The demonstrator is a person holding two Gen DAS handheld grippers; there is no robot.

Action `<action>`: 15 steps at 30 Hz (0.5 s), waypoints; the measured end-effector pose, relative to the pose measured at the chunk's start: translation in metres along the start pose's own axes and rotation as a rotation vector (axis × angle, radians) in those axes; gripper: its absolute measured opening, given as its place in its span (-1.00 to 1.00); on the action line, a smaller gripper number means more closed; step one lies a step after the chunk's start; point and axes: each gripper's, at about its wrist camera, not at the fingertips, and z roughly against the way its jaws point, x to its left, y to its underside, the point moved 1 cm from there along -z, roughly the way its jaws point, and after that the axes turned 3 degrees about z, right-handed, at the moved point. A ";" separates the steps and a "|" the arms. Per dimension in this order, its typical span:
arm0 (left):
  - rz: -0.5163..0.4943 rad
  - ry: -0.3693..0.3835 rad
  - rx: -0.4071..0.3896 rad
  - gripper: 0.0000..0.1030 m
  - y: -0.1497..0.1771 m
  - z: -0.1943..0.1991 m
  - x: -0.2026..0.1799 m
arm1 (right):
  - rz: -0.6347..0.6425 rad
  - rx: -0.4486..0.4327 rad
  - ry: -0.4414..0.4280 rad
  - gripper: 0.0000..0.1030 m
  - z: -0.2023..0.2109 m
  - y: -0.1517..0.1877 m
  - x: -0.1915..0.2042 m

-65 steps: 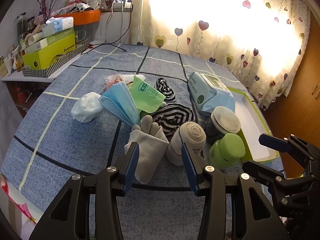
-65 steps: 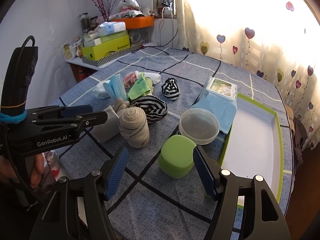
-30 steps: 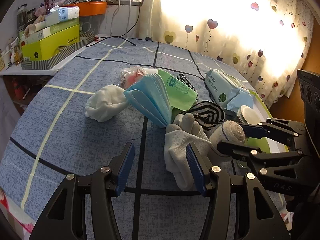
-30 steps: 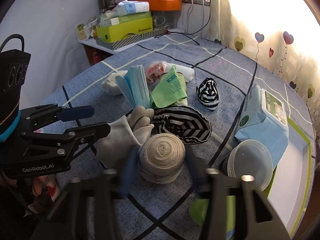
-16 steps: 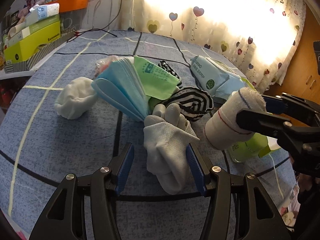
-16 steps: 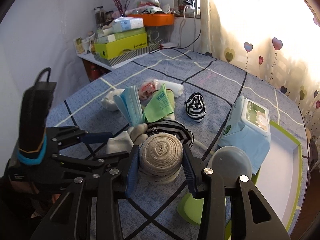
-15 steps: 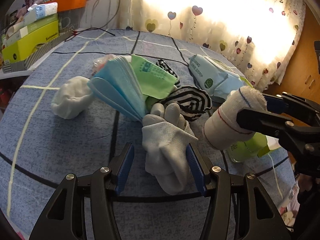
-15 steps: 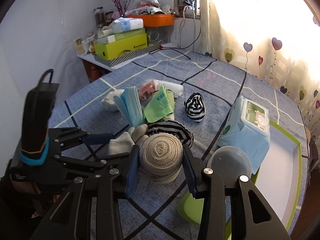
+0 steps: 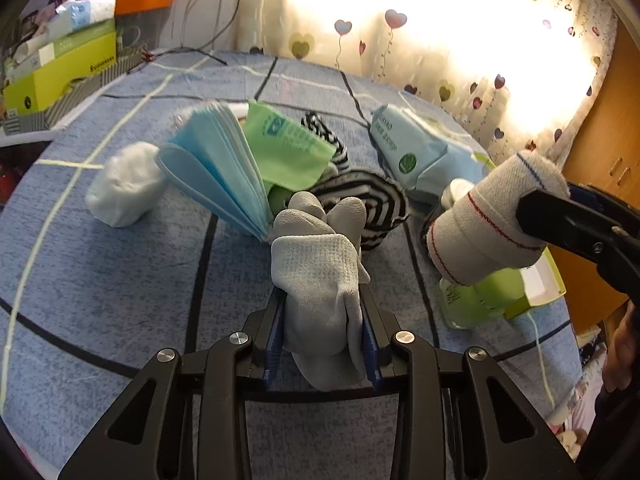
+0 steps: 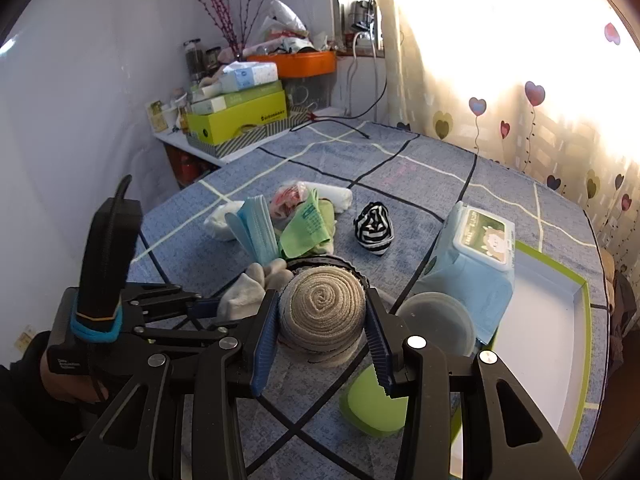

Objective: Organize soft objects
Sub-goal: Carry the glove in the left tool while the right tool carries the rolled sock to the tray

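A grey-white sock bundle lies on the blue checked cloth, just in front of a fan of blue face masks. My left gripper is closing on it, and both blue pads press its sides. The same bundle shows in the right wrist view between the left gripper's fingers. My right gripper is shut on a rolled beige sock and holds it above the table. From the left wrist view, that roll hangs at the right.
Behind the masks lie a green packet, striped fabric and a white balled sock. A wipes pack, a round lidded tub and a green container stand beside the green-rimmed tray.
The left jaws have come together from wide open onto the grey-white sock bundle. The right gripper has lifted the rolled beige sock off the table.
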 end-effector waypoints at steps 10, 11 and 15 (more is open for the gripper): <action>-0.021 0.001 -0.109 -0.34 -0.021 0.041 -0.023 | -0.048 -0.104 0.054 -0.22 0.049 0.004 -0.028; -0.032 0.006 -0.116 -0.34 -0.024 0.042 -0.028 | -0.060 -0.114 0.069 -0.22 0.055 0.005 -0.034; -0.080 0.047 -0.134 -0.34 -0.035 0.044 -0.056 | -0.117 -0.139 0.136 -0.22 0.075 0.014 -0.064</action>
